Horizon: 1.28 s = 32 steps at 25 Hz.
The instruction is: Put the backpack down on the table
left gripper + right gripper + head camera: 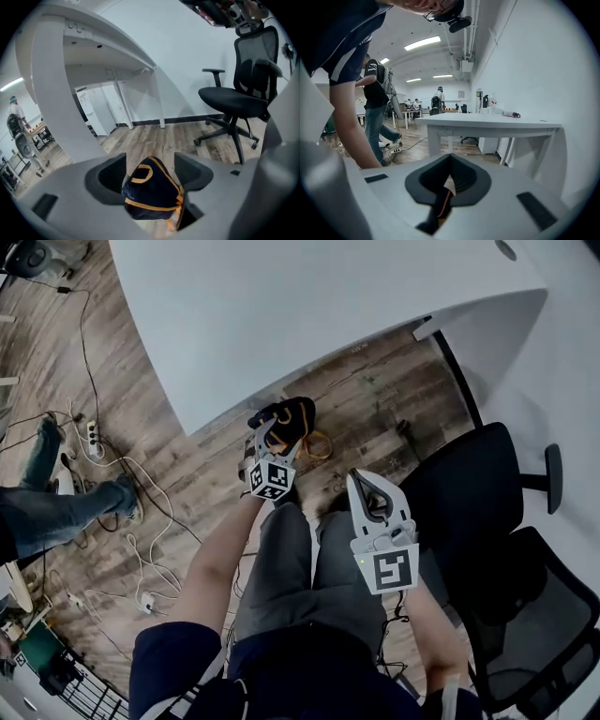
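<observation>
Head view — backpack (302, 412) partly hidden behind left gripper (277, 434), jaws apart

backpack (152, 194) underside behind left gripper (150, 155) (strap (441, 206) end lost in jaws of right gripper (449, 159))

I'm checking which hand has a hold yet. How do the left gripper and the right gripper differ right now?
The left gripper has its jaws apart; the right gripper has them closed. The left gripper clamps nothing: the backpack on the floor shows between its jaws, unpressed. The right gripper pinches a dark, orange-edged strap. Both are white.
</observation>
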Each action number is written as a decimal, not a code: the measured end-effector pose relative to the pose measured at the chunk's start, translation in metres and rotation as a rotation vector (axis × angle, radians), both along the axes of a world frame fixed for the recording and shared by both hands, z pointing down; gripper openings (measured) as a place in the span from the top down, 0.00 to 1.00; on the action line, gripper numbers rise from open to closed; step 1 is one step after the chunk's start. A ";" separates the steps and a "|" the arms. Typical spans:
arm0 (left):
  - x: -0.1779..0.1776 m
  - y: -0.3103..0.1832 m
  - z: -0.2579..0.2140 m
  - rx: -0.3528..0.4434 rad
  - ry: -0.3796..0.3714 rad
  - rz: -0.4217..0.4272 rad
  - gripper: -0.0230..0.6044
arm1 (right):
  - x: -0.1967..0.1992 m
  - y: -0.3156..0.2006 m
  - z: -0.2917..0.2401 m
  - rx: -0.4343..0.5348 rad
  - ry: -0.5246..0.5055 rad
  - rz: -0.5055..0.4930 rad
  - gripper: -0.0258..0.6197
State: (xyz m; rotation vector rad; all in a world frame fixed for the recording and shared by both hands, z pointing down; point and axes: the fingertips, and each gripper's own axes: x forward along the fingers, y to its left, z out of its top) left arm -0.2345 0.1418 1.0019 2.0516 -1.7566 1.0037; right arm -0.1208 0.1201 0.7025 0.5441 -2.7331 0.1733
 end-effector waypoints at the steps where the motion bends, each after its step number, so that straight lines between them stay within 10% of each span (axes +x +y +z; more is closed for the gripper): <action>1: -0.002 -0.001 0.011 -0.014 -0.020 -0.001 0.45 | -0.001 0.000 0.004 -0.005 -0.007 0.002 0.96; 17: -0.027 -0.017 0.089 -0.056 -0.168 -0.034 0.72 | 0.004 0.003 0.053 -0.024 0.014 -0.025 0.96; 21: -0.024 -0.021 0.099 -0.077 -0.162 -0.029 0.56 | 0.002 0.003 0.060 -0.036 0.014 -0.021 0.96; 27: -0.037 -0.023 0.107 -0.085 -0.298 -0.079 0.71 | 0.002 0.003 0.069 -0.041 0.028 -0.025 0.96; 32: -0.034 -0.025 0.101 -0.032 -0.288 -0.106 0.58 | 0.001 0.003 0.080 -0.058 0.040 -0.032 0.96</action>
